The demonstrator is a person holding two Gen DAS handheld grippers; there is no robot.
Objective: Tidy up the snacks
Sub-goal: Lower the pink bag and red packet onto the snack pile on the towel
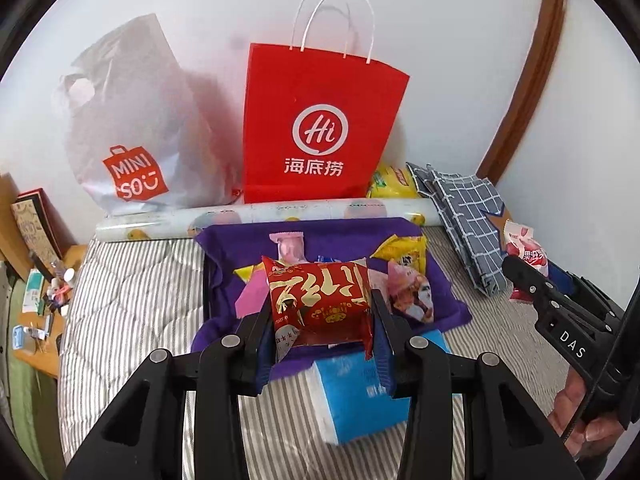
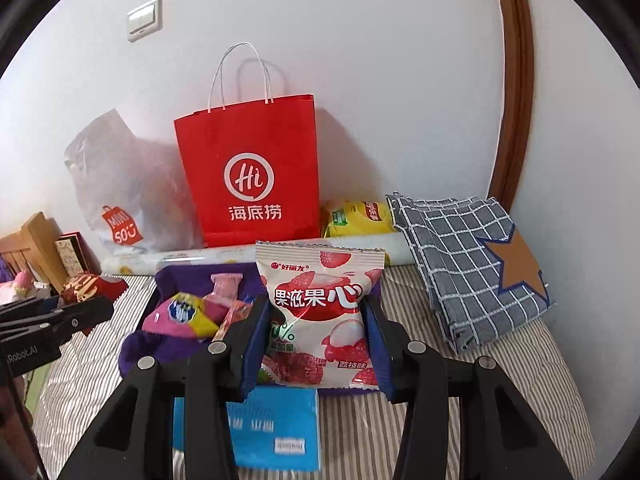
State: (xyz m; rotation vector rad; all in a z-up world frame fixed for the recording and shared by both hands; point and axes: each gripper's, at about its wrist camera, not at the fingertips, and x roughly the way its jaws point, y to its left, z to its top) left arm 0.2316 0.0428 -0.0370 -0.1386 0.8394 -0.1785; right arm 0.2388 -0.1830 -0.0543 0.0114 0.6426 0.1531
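Both jaws clamped, left gripper (image 1: 322, 312) on red snack pack (image 1: 320, 300), right gripper (image 2: 316, 336) on lychee snack pack (image 2: 320, 312); keep grips firm, carry far toward red paper bag (image 1: 320, 128), clear its rim before letting go.

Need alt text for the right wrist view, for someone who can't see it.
The right gripper is shut on a white lychee snack packet above a purple cloth strewn with snacks. Behind stands a red paper bag; the left gripper holds a red packet at left.
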